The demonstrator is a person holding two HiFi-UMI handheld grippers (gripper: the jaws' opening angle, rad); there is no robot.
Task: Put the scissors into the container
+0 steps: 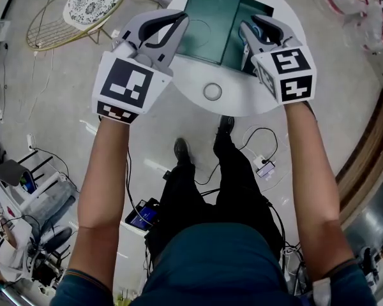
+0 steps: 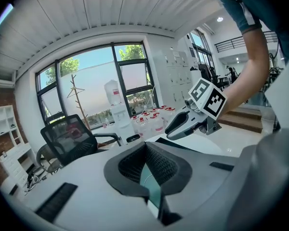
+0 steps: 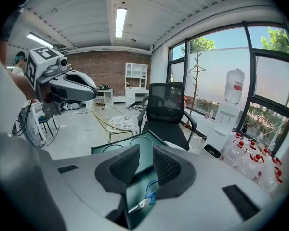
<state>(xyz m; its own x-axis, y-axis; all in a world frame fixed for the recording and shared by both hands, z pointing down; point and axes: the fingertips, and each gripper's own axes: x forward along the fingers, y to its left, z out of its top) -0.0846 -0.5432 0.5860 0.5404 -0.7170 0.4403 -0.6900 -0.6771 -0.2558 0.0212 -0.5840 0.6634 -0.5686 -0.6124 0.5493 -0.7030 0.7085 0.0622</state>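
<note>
The task looks not yet done, or I cannot confirm it. The scissors point(image 3: 146, 198), with a blue handle, lie flat on a dark green surface point(image 3: 135, 189) directly under the right gripper point(image 3: 144, 150). I cannot tell whether this surface belongs to the green container point(image 1: 210, 18) at the far side of the round table point(image 1: 242, 101). The right gripper's jaws stand slightly apart and hold nothing. The left gripper point(image 2: 144, 146) has its tips together, empty, above the near edge. As I judge, grasping and placing remain.
</note>
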